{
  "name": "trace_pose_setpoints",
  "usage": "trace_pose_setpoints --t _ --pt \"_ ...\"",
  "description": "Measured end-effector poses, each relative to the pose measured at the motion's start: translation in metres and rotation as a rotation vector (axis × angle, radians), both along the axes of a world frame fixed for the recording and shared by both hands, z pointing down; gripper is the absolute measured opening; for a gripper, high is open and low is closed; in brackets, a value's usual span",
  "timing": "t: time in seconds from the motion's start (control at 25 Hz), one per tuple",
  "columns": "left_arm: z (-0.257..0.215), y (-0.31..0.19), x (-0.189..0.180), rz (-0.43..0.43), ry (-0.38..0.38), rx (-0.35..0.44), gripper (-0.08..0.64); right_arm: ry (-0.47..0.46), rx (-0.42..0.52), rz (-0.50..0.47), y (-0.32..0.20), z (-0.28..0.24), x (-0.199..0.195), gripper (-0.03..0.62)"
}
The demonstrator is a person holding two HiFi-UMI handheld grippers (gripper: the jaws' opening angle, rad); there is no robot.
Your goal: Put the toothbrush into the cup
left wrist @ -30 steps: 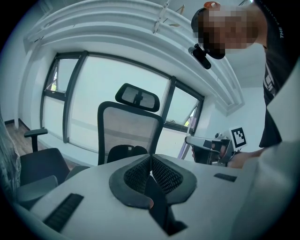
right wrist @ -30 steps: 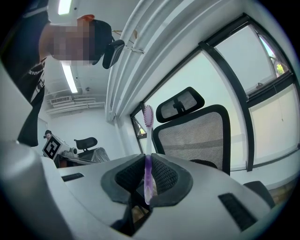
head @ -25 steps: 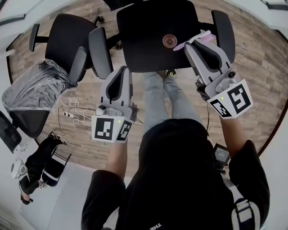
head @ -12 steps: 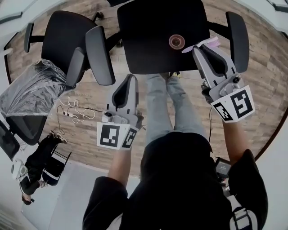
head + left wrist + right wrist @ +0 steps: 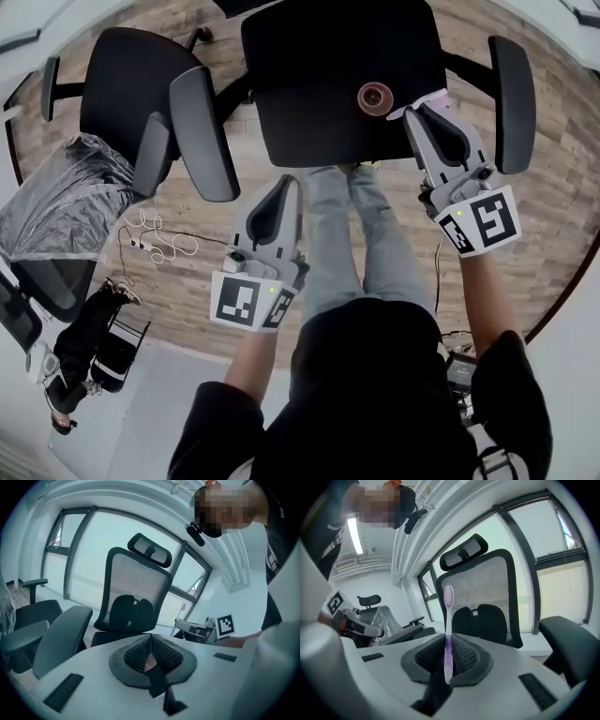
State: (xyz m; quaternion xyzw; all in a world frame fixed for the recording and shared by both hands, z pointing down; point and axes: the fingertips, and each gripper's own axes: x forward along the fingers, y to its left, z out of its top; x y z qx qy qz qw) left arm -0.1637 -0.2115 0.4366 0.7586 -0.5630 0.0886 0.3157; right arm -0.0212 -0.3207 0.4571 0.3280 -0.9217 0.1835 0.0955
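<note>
Head view first: the small round brown cup (image 5: pixel 375 96) sits on the black square table (image 5: pixel 309 84), toward four o'clock of its middle. The right gripper (image 5: pixel 433 108) hovers just beside the cup, at its four o'clock, with the lilac plastic toothbrush (image 5: pixel 418 102) angled toward it. The left gripper (image 5: pixel 284 186) hangs off the table's six o'clock edge.

Left gripper view: jaws pressed together, nothing between them.

Right gripper view: jaws clamped on the handle, bristles up at twelve o'clock.

So the pickup looks done; reaching over the rim and releasing remain.
</note>
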Motion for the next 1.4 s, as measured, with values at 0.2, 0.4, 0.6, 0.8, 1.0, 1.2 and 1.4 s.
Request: trace_pose_setpoints --t 0.2,0.4,0.6,0.8,1.0,1.2,1.4 --pt "0.019 -0.009 0.005 0.017 0.028 -0.017 0.032 0.027 -0.024 0.010 -0.006 0.028 -0.002 0.054" --pt "0.038 -0.010 0.011 0.023 0.058 -0.040 0.032 0.039 -0.049 0.032 -0.009 0.055 0.000 0.054" --pt "0.059 -0.012 0.013 0.025 0.079 -0.065 0.032 0.053 -0.066 0.035 -0.013 0.083 -0.004 0.054" --pt "0.075 -0.012 0.015 0.031 0.098 -0.080 0.032 0.069 -0.080 0.045 -0.015 0.108 -0.004 0.054" --pt "0.095 -0.011 0.017 0.030 0.115 -0.094 0.032 0.096 -0.096 0.030 -0.013 0.137 -0.009 0.054" --pt "0.120 -0.008 0.026 0.033 0.130 -0.123 0.032 0.126 -0.112 0.008 -0.008 0.170 -0.010 0.054" --pt "0.137 -0.008 0.025 0.027 0.137 -0.134 0.032 0.142 -0.113 0.003 -0.011 0.192 -0.011 0.054"
